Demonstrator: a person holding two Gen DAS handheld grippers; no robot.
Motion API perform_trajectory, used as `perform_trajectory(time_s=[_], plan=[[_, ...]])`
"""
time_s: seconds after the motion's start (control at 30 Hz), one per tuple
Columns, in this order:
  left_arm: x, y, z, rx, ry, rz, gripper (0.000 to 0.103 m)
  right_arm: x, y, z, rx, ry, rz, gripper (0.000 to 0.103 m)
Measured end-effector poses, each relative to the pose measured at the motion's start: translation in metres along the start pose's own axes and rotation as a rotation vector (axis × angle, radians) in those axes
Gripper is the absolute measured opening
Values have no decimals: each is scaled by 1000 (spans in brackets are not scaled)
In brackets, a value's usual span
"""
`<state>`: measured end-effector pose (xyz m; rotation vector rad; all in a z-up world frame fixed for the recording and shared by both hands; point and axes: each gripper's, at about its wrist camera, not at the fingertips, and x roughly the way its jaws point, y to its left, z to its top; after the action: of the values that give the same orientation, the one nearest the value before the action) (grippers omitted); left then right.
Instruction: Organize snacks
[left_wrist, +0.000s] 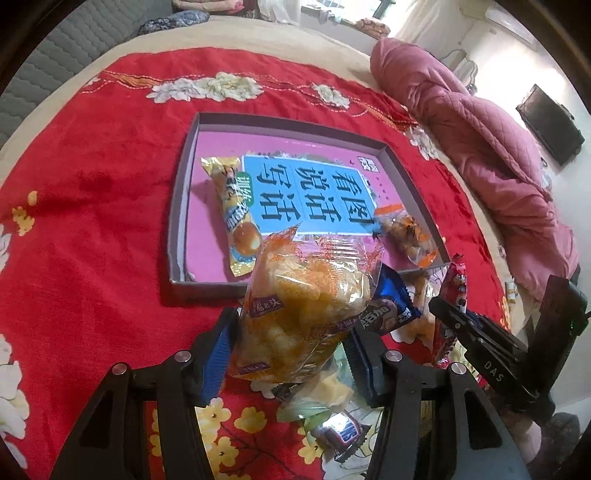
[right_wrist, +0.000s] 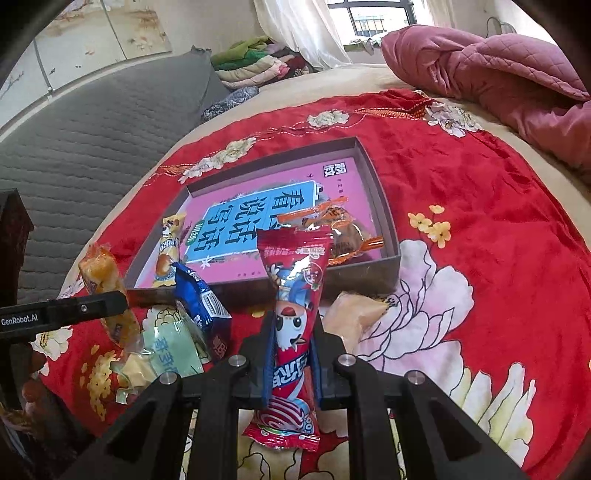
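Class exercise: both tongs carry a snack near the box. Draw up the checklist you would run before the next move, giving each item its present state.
1. Left tongs grip the clear orange snack bag: ok, pads on both sides.
2. Right tongs grip the red snack packet: ok, shut on its middle.
3. Open box has free floor: ok, only a yellow packet and an orange-wrapped snack lie inside.
4. Blue packet free of the held bag: cannot tell, they overlap.
5. Loose snacks remain on the red cloth: not ok, a Snickers bar still lies out.
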<state>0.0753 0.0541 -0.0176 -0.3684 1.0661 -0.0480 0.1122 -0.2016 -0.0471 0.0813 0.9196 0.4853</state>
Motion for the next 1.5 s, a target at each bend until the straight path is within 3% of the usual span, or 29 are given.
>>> perform_trajectory(time_s=[0.77,1.5], plan=[[-31,10,14,-36,-78,28,58,-17,1,10,-10,-83,27,16],[-28,-5,32,-32,-108,14,58,-20,10,24,-48,-148,25,16]])
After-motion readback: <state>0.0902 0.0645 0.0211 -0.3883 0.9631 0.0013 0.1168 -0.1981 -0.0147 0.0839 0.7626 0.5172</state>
